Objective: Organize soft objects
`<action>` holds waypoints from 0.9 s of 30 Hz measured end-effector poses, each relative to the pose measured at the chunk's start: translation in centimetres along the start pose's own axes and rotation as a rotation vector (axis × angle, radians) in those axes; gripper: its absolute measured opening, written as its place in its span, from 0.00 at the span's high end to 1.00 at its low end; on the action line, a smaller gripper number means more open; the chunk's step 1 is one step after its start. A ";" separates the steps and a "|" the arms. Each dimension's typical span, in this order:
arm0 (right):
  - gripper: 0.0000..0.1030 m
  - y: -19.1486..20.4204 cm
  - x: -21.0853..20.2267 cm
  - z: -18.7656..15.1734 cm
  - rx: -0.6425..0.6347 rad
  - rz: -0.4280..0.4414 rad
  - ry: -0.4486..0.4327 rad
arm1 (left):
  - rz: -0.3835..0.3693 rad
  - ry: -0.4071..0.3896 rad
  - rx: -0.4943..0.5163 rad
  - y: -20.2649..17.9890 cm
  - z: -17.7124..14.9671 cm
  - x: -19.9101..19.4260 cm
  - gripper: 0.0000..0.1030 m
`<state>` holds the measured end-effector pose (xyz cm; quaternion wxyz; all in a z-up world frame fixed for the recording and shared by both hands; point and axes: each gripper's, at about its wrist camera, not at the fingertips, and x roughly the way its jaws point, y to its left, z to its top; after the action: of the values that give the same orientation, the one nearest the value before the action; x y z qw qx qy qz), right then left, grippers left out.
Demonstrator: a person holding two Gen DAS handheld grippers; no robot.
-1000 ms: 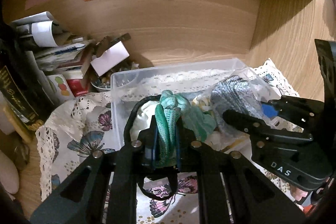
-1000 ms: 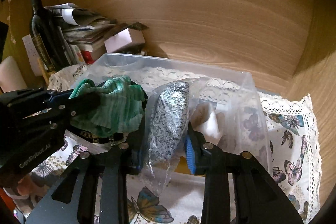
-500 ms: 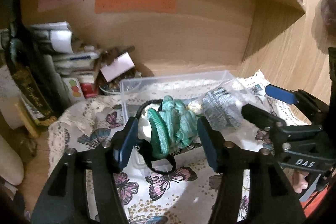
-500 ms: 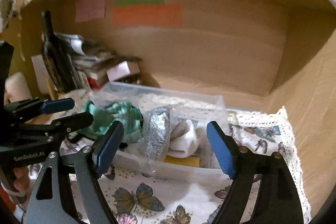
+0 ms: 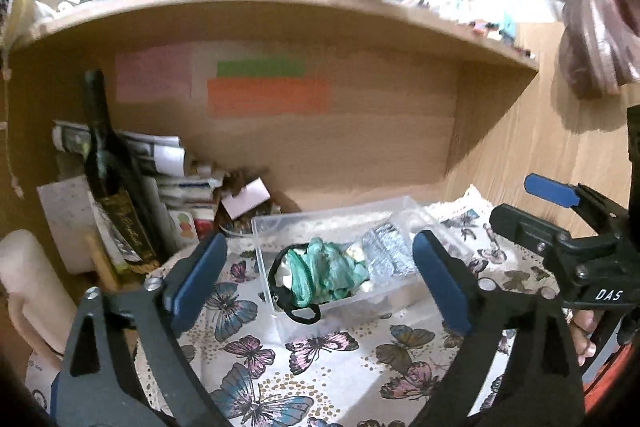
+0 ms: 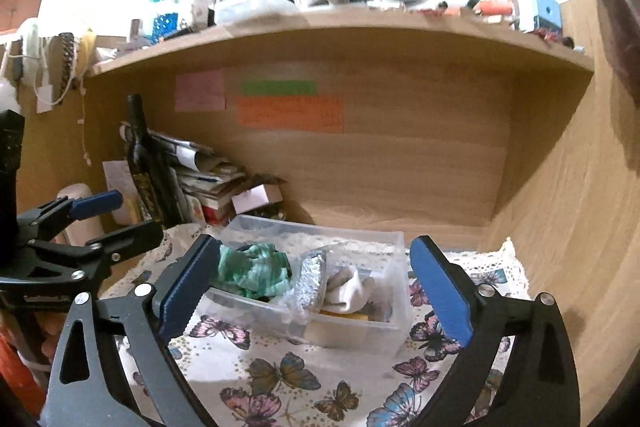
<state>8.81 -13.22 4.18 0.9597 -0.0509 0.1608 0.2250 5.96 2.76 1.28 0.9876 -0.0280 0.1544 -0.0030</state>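
Note:
A clear plastic box point(image 5: 276, 227) point(image 6: 360, 337) stands on a butterfly cloth inside a wooden shelf bay. In it lie a green cloth point(image 5: 324, 273) point(image 6: 254, 271), a silver-grey item in a plastic bag point(image 5: 386, 255) point(image 6: 310, 279), a white soft item point(image 6: 348, 289) and a black strap point(image 5: 300, 313). My left gripper point(image 5: 318, 283) is open and empty, held back from the box. My right gripper point(image 6: 316, 289) is open and empty too, also back from the box. Each gripper shows at the edge of the other's view.
A dark bottle point(image 5: 110, 171) point(image 6: 146, 167), stacked papers and books point(image 5: 160, 163) and a small carton point(image 5: 246, 197) crowd the left of the bay. Coloured notes point(image 5: 266, 95) stick to the back wall. A cluttered shelf point(image 6: 320, 23) runs overhead. The wooden side wall point(image 6: 560, 187) stands at right.
Both grippers let go of their items, the green cloth and the bagged silver item, which now lie in the box. Both opened wide and pulled back and up from the box.

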 end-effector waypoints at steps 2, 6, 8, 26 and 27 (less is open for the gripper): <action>0.02 0.2 -0.6 -0.1 0.002 0.002 -0.011 | -0.001 -0.016 0.006 -0.2 0.0 -0.7 0.04; 0.00 0.6 -1.4 -0.3 0.004 0.006 -0.033 | 0.003 -0.047 0.003 -0.5 -0.1 -1.8 0.00; 0.00 0.8 -1.8 -0.3 0.003 0.008 -0.040 | 0.003 -0.053 0.007 -0.6 -0.2 -2.1 0.00; 0.00 1.1 -2.7 -0.9 0.000 0.008 -0.052 | 0.001 -0.070 0.005 -1.3 -0.4 -3.5 0.00; 0.00 1.0 -2.7 -0.9 0.002 0.007 -0.055 | 0.004 -0.071 0.007 -1.4 -0.4 -3.5 0.00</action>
<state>5.81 -13.58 4.24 0.9629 -0.0430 0.1349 0.2296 2.51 1.42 2.01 0.9926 -0.0242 0.1191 -0.0004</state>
